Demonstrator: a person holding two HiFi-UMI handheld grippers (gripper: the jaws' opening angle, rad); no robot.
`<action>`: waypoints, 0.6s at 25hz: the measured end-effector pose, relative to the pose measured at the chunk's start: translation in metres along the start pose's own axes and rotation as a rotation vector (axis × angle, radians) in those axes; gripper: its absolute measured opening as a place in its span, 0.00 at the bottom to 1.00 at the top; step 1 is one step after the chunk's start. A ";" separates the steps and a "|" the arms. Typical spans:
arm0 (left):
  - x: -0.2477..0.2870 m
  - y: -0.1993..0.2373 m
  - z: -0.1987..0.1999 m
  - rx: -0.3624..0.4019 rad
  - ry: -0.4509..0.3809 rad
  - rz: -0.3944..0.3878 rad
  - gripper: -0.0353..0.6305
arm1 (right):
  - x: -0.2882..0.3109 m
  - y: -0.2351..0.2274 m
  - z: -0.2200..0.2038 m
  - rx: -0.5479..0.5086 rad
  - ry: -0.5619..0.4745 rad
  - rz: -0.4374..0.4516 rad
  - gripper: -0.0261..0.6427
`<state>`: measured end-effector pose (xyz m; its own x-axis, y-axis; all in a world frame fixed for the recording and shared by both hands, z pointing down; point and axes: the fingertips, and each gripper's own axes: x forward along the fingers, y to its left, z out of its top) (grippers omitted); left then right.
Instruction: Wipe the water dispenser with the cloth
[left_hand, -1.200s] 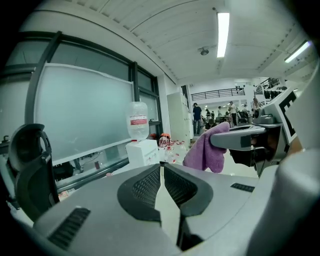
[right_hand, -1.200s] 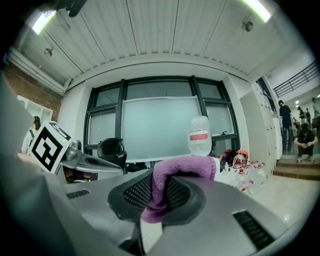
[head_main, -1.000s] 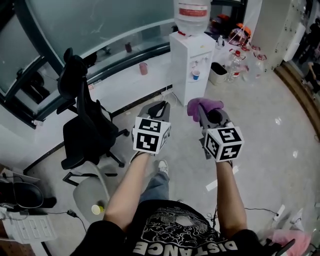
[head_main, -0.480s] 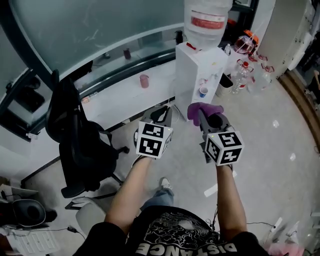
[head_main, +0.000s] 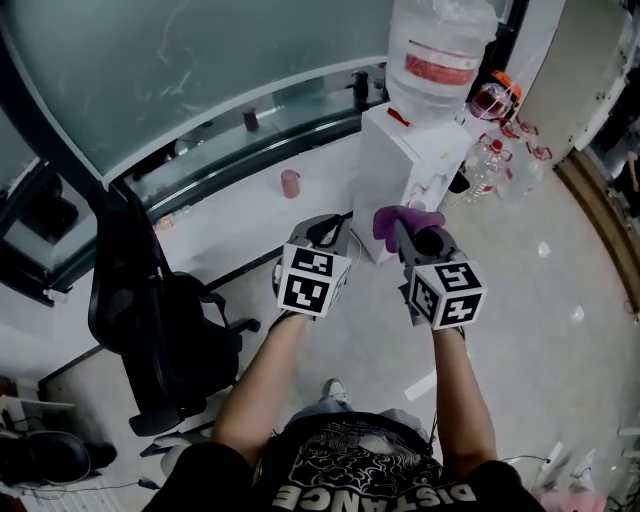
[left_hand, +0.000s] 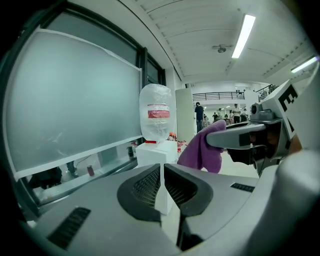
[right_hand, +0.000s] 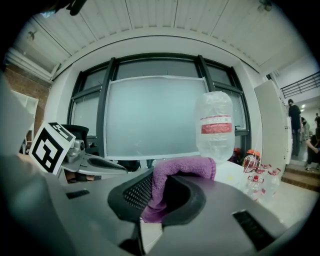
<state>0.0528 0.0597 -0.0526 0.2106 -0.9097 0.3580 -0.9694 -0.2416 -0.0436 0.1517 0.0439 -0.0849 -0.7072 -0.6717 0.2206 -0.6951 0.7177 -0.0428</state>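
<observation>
- since a second ago the dispenser (head_main: 400, 165) has drawn nearer in the head view and the chair (head_main: 150, 300) has slid toward the near left; both grippers stay level in front of the person.
- top of the bottle (head_main: 440, 50) is cut off by the far edge of the head view; the whole bottle shows in the left gripper view (left_hand: 156, 120) and the right gripper view (right_hand: 214, 125).
- dispenser's lower front is hidden behind the cloth (head_main: 400, 220) and the right gripper (head_main: 408, 232); its taps are too small to make out.
- right gripper (right_hand: 157, 195) has its jaws closed on the purple cloth (right_hand: 175, 167), which bunches over the tips and hides them.
- left gripper (head_main: 335, 228) has its jaws (left_hand: 162, 185) all but pressed together, a thin slit between them, nothing held.
- both forearms reach straight out, side by side, jaws pointing far toward the dispenser (left_hand: 152, 152), well apart from it.
- cloth (left_hand: 202, 150) hangs just right of the left gripper.
- pink cup (head_main: 291, 183) stands on the ledge left of the dispenser.
</observation>
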 end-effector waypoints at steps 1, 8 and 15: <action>0.003 0.003 0.002 0.000 -0.002 -0.003 0.12 | 0.005 0.000 0.002 0.000 -0.002 -0.002 0.11; 0.018 0.025 0.011 0.011 -0.011 -0.010 0.12 | 0.036 0.000 0.015 -0.002 -0.016 -0.002 0.11; 0.033 0.061 0.015 0.007 -0.001 0.026 0.12 | 0.078 -0.003 0.023 0.001 -0.031 0.025 0.11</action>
<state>0.0029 0.0099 -0.0573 0.1852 -0.9160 0.3559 -0.9737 -0.2200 -0.0596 0.0962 -0.0150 -0.0904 -0.7282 -0.6589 0.1887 -0.6771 0.7342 -0.0493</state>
